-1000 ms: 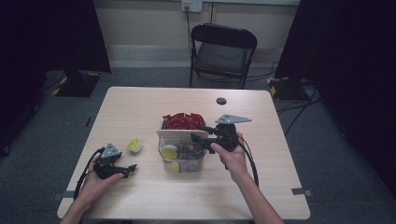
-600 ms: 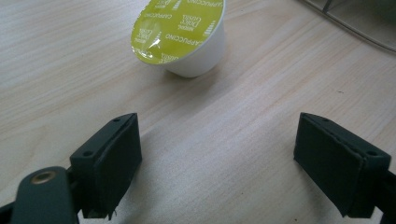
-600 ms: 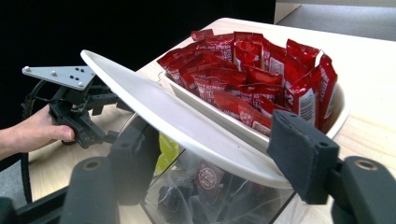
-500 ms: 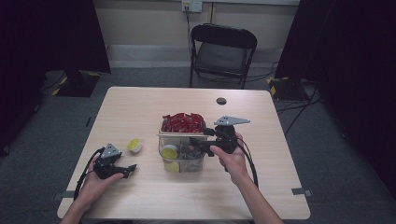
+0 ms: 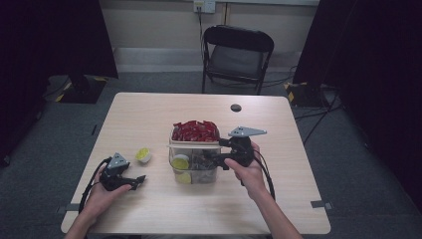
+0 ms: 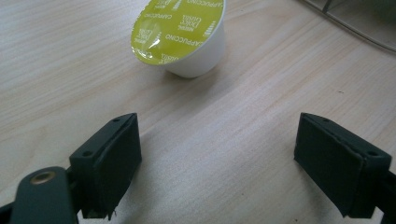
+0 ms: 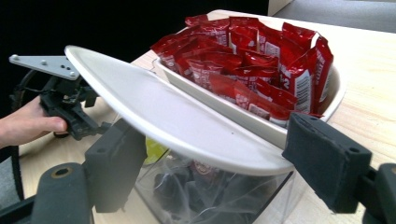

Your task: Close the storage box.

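Two claws sit on the surface (image 5: pixel 149 107): right claw (image 5: pixel 213 160), its jaws just opening, gapes empty at 3 o'clock of the clear bin (image 5: pixel 195 172) under its white lid (image 7: pixel 177 123); left claw (image 5: pixel 139 180) spread wide, empty, yellow-lidded capsule (image 6: pixel 180 35) at its 12 o'clock.

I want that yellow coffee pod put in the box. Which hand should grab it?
Probably left: the left gripper faces the pod with jaws open, nothing between them. The right gripper is at the box.
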Available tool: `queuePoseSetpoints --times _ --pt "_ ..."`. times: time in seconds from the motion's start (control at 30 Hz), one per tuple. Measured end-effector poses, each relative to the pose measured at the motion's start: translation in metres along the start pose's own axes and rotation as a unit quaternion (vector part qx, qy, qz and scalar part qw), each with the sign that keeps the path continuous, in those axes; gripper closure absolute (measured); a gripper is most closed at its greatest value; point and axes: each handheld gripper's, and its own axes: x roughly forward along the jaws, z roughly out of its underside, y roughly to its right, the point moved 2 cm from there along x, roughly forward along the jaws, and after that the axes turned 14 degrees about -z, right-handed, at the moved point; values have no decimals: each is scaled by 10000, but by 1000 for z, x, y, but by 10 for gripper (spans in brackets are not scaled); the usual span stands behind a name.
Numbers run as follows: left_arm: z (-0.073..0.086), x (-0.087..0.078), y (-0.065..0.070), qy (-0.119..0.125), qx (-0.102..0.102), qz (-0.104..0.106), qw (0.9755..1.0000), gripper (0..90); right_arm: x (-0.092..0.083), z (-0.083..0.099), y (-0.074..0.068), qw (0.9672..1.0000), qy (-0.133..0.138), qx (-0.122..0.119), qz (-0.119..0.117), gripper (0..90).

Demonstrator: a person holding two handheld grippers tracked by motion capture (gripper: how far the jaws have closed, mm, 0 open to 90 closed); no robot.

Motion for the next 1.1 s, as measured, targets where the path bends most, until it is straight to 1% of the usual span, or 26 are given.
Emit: queuePoseSetpoints --times 0.13,0.17,0.23,0.27,0.3,0.4,0.53,0.57,0.67,0.7,0.8,0.97,1.1 --pt "0 0 0 -11 23 1 10000 143 -3 3 -3 10000 6 -59 42 199" --pt "0 0 0 -5 -3 5 10000 143 -4 4 -4 9999 43 -81 105 196" --pt "0 0 0 -3 7 1 10000 143 -6 6 -5 9997 109 -106 169 183" --pt "0 0 0 -8 19 2 10000 143 -6 7 -6 9997 102 -96 194 140" --pt "0 0 0 -4 8 1 10000 143 -7 8 -6 9997 74 -28 236 149" --pt "0 0 0 -5 0 3 10000 143 -11 12 -6 9995 58 -32 320 144" --pt "0 0 0 -3 -4 3 10000 143 -11 21 -5 9997 -26 47 245 143" --pt "0 0 0 -3 -4 3 10000 143 -11 21 -5 9997 -26 47 245 143" --pt "0 0 0 -16 22 4 10000 143 -9 29 -3 9996 -78 95 238 143" --pt "0 0 0 -4 3 1 10000 143 -8 30 -2 9996 -99 101 238 144" --pt "0 0 0 -4 -3 3 10000 143 -7 32 -1 9996 -94 108 247 145" --pt "0 0 0 -15 26 3 10000 142 -2 39 1 9994 -196 138 265 145" --pt "0 0 0 -5 -3 6 10000 143 0 42 3 9993 -247 147 259 146"
